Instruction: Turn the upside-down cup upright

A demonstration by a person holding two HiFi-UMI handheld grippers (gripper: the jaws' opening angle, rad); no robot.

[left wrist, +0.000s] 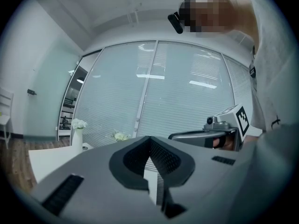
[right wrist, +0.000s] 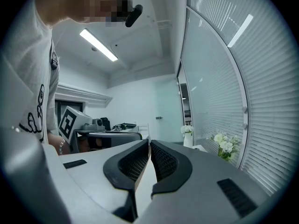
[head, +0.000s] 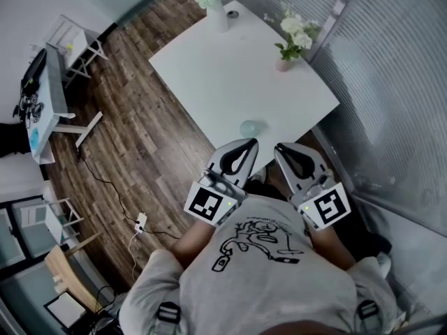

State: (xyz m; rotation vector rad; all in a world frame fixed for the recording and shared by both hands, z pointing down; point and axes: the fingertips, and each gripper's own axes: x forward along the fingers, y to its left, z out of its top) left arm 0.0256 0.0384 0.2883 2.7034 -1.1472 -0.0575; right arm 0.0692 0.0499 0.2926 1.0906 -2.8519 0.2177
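Head view:
- White tabletop (head: 209, 82) set cornerwise over a wooden floor (head: 133, 138), with a slatted glass wall (head: 391, 82) along the 3 o'clock side.
- Cup (head: 253, 128): pale blue-green, on the tabletop close to its near edge. It shows a rounded top and its rim cannot be made out.
- Tall white vase (head: 216, 16) with white flowers at the far corner, about 11 o'clock from the cup.
- Small vase (head: 283, 64) with white flowers and green leaves, about 1 o'clock from the cup, by the glass wall.
- Left tool (head: 248, 144) and right tool (head: 282, 148) are held side by side in front of the person's grey printed shirt (head: 258, 271). Both tips point toward the tabletop's near edge.
- The cup sits near the left tool's tip, at its 12 o'clock and not touching. From the right tool's tip it is at about 10 o'clock, also apart.

Left gripper view: the two black pads meet at the tip, with nothing between them. The right tool's marker cube (left wrist: 243, 118) shows at 3 o'clock, and the cup does not show.

Right gripper view: the pads are closed together at the tip and hold nothing. Both vases stand at about 2 o'clock beyond the jaws.
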